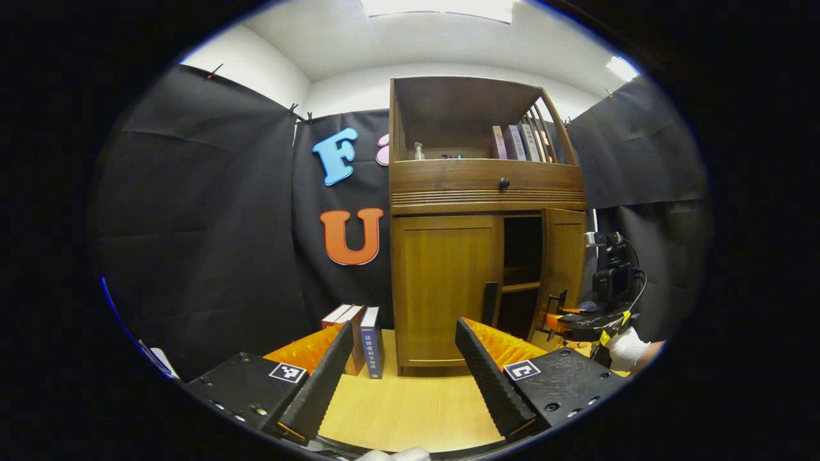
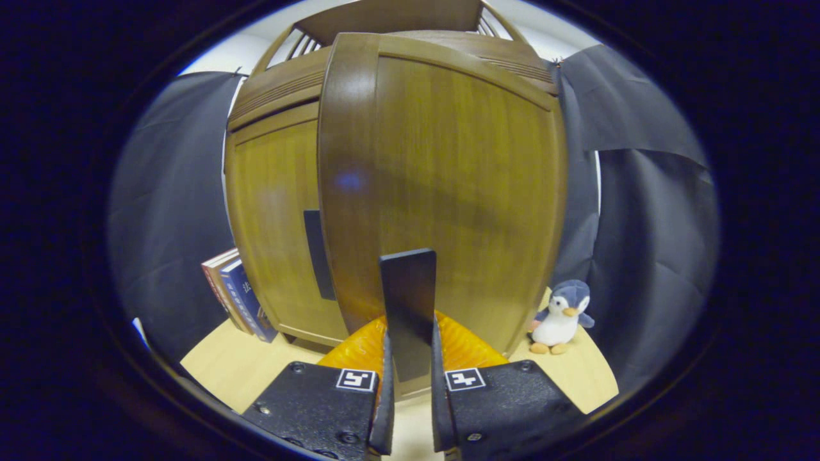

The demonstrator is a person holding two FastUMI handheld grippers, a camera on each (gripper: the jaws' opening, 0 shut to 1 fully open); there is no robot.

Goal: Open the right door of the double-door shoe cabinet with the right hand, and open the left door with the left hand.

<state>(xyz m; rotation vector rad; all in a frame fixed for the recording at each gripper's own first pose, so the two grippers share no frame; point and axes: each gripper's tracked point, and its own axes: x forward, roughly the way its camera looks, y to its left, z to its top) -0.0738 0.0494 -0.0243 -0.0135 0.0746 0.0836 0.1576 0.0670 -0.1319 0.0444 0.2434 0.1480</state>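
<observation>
The wooden shoe cabinet (image 1: 487, 186) stands on a light table. Its left door (image 1: 442, 288) is closed, with a dark vertical handle (image 1: 490, 302) at its inner edge. The right door (image 1: 564, 269) is swung partly out, showing a dark interior with a shelf. My left gripper (image 1: 403, 365) hangs open in front of the left door, some way short of it, holding nothing. My right gripper (image 1: 564, 317) sits at the right door's edge. In the right gripper view the right door (image 2: 448, 192) looms close, and my right gripper (image 2: 410, 342) is shut on its dark handle (image 2: 408, 301). The left door (image 2: 275, 224) lies behind it.
Several books (image 1: 362, 339) stand against the cabinet's left side. A plush penguin (image 2: 558, 317) sits on the table to the right of the cabinet. A round-knobbed drawer (image 1: 504, 183) and an open shelf with books (image 1: 519, 142) top the cabinet. A hand (image 1: 631, 349) holds the right gripper.
</observation>
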